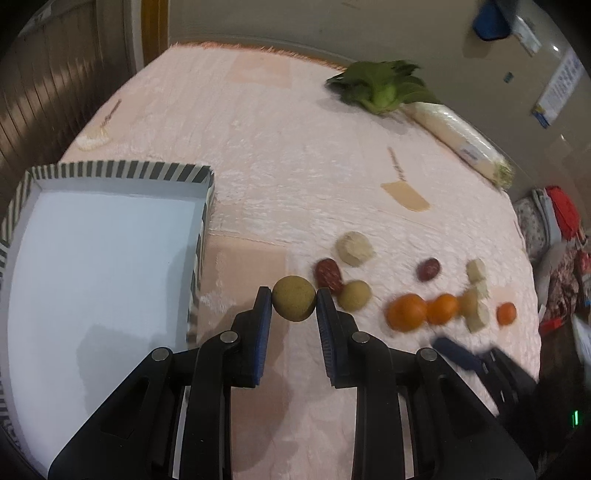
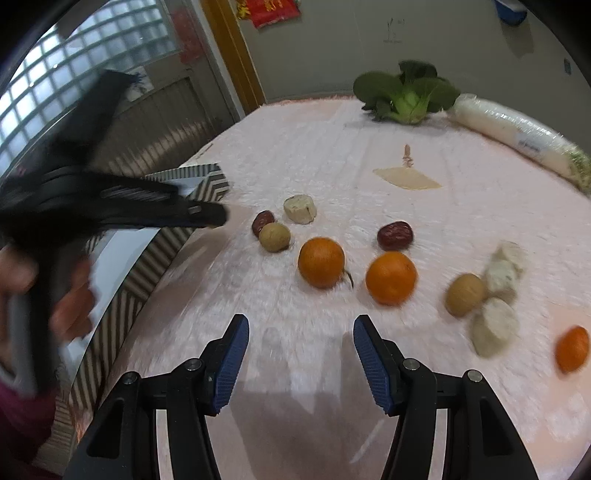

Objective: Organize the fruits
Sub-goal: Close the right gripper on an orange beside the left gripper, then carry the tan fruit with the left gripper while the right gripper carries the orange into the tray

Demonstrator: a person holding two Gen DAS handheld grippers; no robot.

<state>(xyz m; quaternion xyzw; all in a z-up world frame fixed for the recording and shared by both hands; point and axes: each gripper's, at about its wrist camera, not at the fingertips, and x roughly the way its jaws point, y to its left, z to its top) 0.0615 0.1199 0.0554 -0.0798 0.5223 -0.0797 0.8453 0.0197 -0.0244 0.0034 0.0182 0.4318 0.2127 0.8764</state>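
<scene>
Left hand-held gripper pinches a longan; right hand-held gripper spread, empty.

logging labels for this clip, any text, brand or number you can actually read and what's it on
None can be read.
Label on the wrapped white radish: too blurred.
Papers on the fridge: print too small.
Red hanging on the wall: gold characters, cropped and blurred.
Green light on the right gripper: no digit legible.

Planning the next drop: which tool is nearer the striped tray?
Left. The left tool, shut on a longan, sits right beside the striped tray; the open right tool is farther off, by the oranges.
</scene>
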